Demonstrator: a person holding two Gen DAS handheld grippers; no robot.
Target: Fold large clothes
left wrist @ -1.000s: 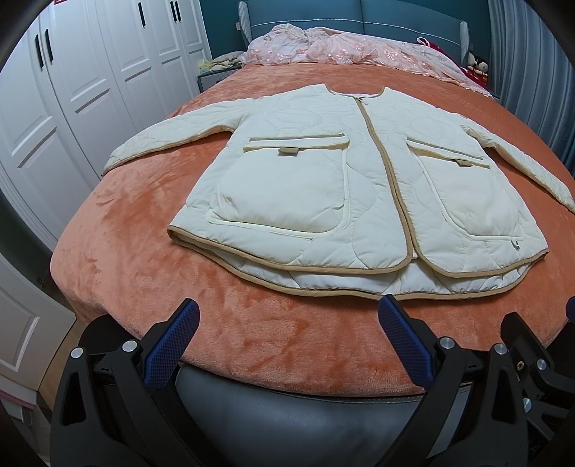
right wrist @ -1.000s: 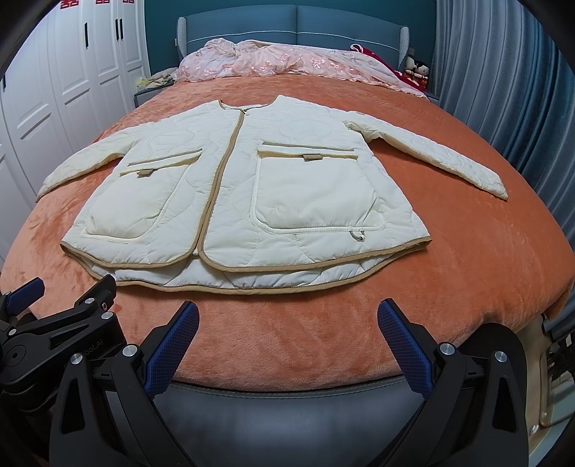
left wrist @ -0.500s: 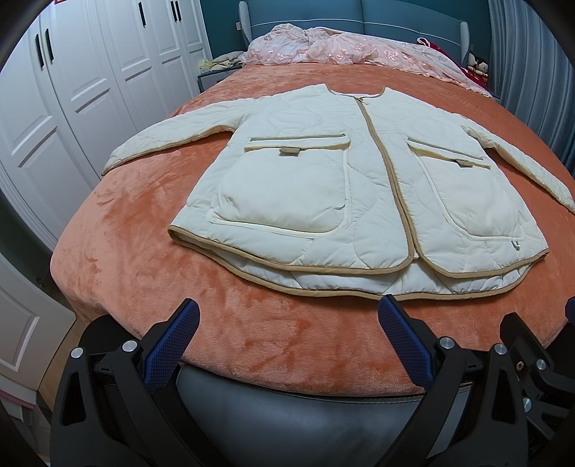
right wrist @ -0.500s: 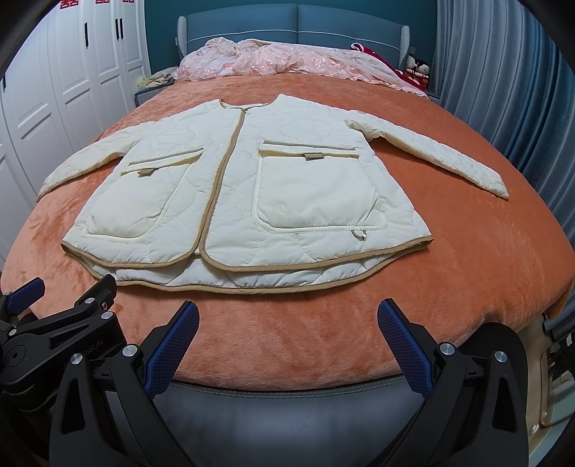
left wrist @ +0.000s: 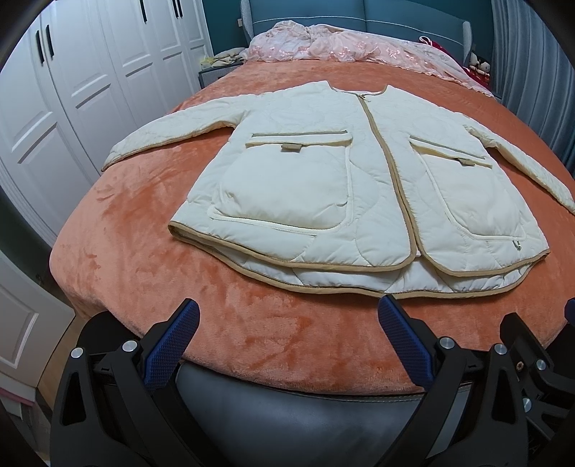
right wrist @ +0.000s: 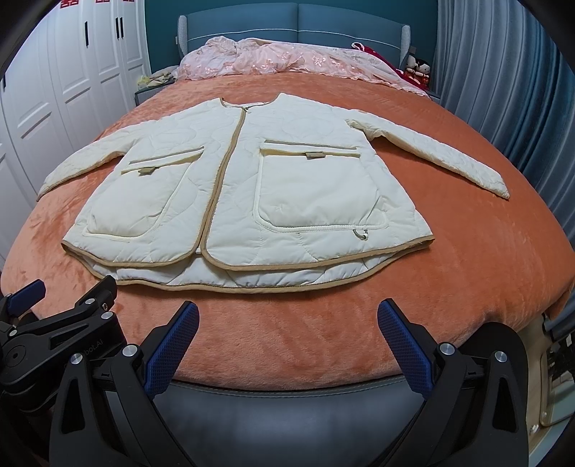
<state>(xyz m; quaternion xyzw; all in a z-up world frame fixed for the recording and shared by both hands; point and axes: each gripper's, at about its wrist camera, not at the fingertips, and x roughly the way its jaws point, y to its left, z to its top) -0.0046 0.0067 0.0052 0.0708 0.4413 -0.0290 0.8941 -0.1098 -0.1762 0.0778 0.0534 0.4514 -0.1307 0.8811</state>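
A cream quilted jacket (left wrist: 323,186) with tan trim lies flat, front up, on the orange bed (left wrist: 136,251), sleeves spread to both sides, hem toward me. It also shows in the right wrist view (right wrist: 273,194). My left gripper (left wrist: 287,323) is open and empty, held over the bed's foot edge just short of the hem. My right gripper (right wrist: 287,323) is open and empty at the same edge, to the right of the left gripper (right wrist: 54,323). Neither touches the jacket.
A pink embroidered cover (right wrist: 287,61) lies heaped at the teal headboard (right wrist: 294,25). White wardrobe doors (left wrist: 72,89) stand left of the bed, blue curtains (right wrist: 503,72) right. The grey padded bed frame (right wrist: 287,413) runs below the grippers.
Both grippers have crept slightly forward toward the jacket's hem. The jacket has not moved.
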